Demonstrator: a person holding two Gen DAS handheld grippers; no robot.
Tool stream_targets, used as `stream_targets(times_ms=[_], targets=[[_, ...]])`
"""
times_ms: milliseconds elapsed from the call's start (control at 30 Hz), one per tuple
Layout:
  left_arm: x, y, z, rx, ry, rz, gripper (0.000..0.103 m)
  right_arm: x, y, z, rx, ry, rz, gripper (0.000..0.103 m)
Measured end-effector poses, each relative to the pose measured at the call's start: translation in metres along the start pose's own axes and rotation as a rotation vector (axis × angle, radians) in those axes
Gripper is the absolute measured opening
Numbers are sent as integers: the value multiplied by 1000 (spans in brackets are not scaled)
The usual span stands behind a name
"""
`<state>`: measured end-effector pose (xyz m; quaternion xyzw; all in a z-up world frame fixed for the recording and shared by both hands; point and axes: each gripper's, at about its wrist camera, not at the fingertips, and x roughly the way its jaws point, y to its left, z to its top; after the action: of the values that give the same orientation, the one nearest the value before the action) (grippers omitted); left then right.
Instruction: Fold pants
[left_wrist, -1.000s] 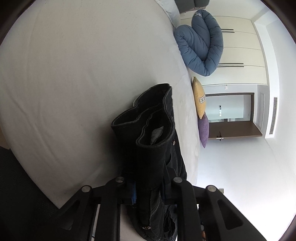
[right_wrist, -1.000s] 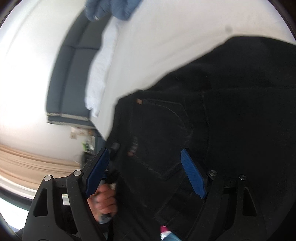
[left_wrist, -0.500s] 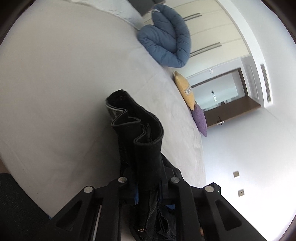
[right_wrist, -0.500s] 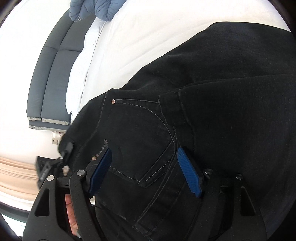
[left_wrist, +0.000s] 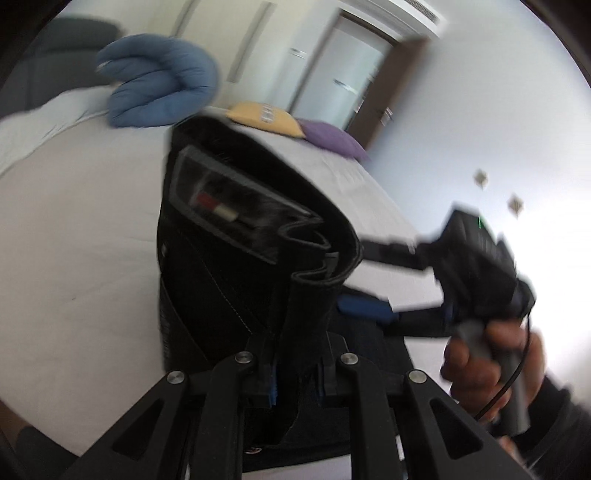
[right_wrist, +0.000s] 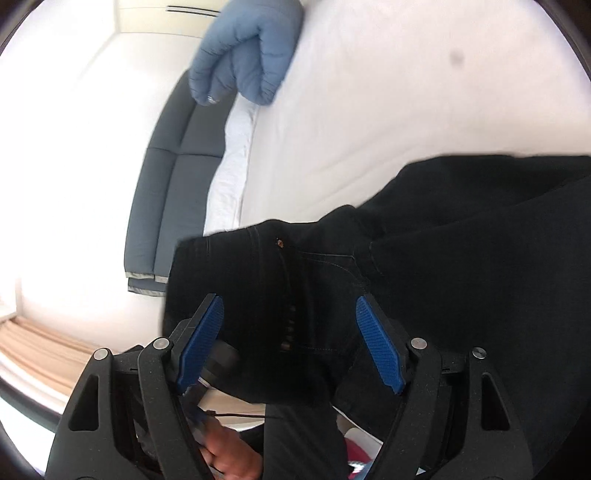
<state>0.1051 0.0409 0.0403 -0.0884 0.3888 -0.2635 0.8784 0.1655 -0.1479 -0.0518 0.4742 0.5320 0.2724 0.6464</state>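
Note:
Black pants (left_wrist: 236, 258) hang bunched at the waistband from my left gripper (left_wrist: 297, 380), which is shut on the fabric above the white bed (left_wrist: 74, 229). In the right wrist view the pants (right_wrist: 424, 266) spread over the bed (right_wrist: 369, 110), with the back pocket between my fingers. My right gripper (right_wrist: 288, 343) is open, its blue pads (right_wrist: 378, 349) on either side of the fabric without clamping it. The right gripper also shows in the left wrist view (left_wrist: 373, 280), open beside the waistband, held by a hand.
A folded blue duvet (left_wrist: 159, 88) lies at the far end of the bed, also in the right wrist view (right_wrist: 247, 51). A yellow cushion (left_wrist: 264, 118) and a purple cushion (left_wrist: 332, 138) lie near it. A grey sofa (right_wrist: 173, 192) stands beside the bed.
My left gripper has swung round with the waistband, so the right gripper and hand now show. The right gripper has drawn back; more bed shows above the pants.

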Motion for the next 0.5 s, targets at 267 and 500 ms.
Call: stream_targets(times_ms=[267,500], targets=[[37,-49,-33,135,155,-6,14,-68,-38,-2,40,-29,3,75],[48,-78,-42,260,180,41,14,-77,-78,-12,115,-36,-43,82]])
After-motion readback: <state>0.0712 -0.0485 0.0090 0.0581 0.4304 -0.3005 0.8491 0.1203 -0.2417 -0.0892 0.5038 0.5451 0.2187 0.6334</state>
